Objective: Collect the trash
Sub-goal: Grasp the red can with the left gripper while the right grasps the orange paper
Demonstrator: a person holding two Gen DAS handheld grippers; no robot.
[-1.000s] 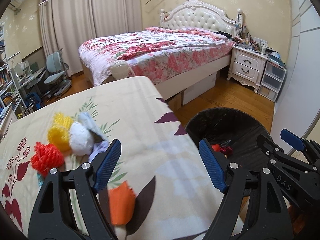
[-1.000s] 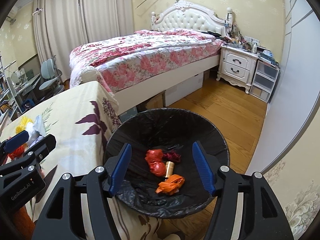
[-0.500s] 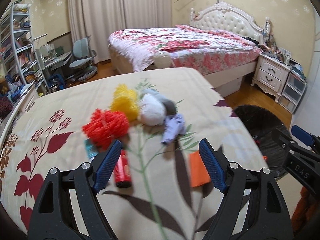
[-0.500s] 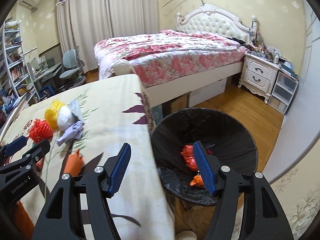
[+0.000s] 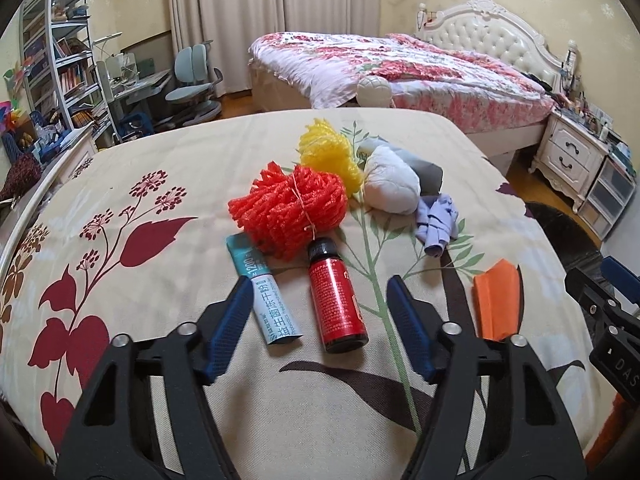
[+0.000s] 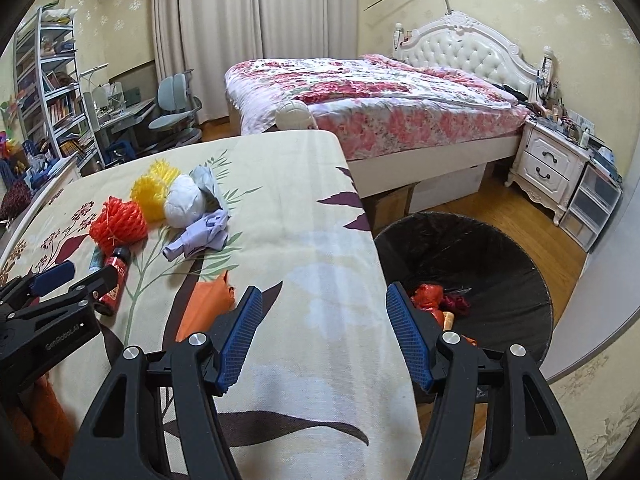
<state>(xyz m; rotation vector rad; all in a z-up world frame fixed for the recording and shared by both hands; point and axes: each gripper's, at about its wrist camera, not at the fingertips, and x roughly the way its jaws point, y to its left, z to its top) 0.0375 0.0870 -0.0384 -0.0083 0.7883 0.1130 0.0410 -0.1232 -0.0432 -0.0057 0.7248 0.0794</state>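
Note:
A small red bottle (image 5: 336,300) and a teal-and-white sachet (image 5: 268,296) lie on the floral tablecloth (image 5: 160,320). My left gripper (image 5: 319,292) hovers over them, its jaws closing with both items in the gap and the pads touching neither. Behind them lie a red foam net (image 5: 292,208), a yellow net (image 5: 328,152), a white wad (image 5: 392,190), a lilac glove (image 5: 436,220) and an orange scrap (image 5: 496,300). My right gripper (image 6: 324,292) is open and empty over the table's right edge, beside the black-lined trash bin (image 6: 500,264), which holds several scraps.
A bed (image 6: 380,96) with a floral cover stands beyond the table. A white nightstand (image 6: 548,168) and plastic drawers (image 6: 592,204) line the right wall. A desk chair (image 5: 192,80) and bookshelf (image 5: 60,60) stand at the far left. Wooden floor surrounds the bin.
Both views swung left from the bin to the table. The left gripper came over the bottle and sachet and its jaws narrowed. The right gripper moved from above the bin to the table edge.

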